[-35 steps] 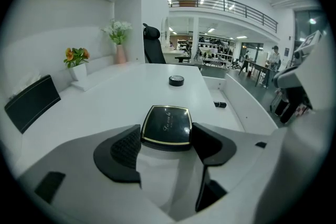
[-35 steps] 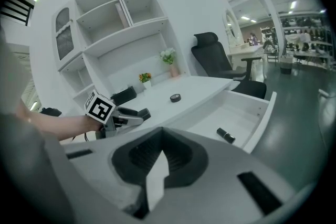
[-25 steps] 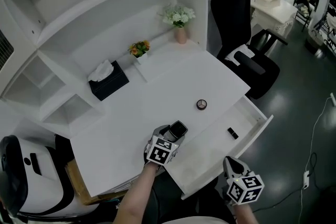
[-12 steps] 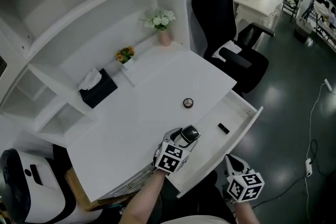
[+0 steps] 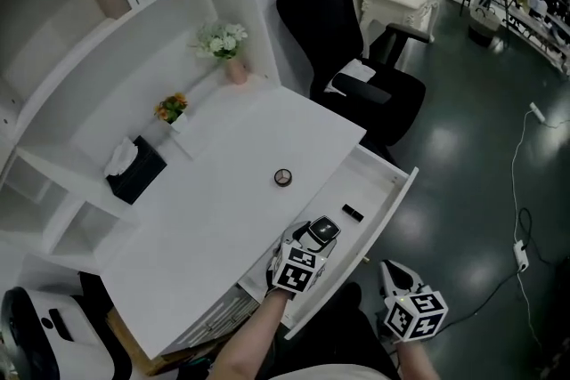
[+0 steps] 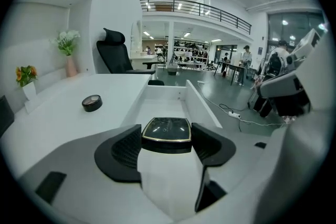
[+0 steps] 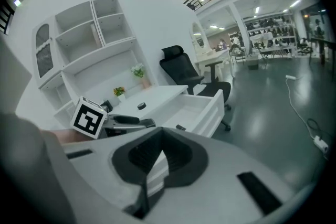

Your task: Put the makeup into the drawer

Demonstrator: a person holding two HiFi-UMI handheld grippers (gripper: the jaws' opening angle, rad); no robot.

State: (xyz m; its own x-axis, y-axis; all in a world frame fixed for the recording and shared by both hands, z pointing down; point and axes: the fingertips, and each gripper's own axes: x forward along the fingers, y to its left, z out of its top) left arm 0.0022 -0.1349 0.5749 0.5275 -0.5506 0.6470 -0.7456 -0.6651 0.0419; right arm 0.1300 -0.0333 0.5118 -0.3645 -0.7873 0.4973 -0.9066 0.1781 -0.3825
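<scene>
White desk: in order. Long open white drawer projects from its front edge.

Left gripper: jaws clamped on either side of a flat, square, black compact with gold trim. The compact sits level, above the drawer's near end. In the left gripper view the drawer's long axis runs straight ahead of the jaws, so judged ready for lowering.

Right gripper: jaws closed, empty, outside the drawer and farther off.

A small black item already lies inside.
</scene>
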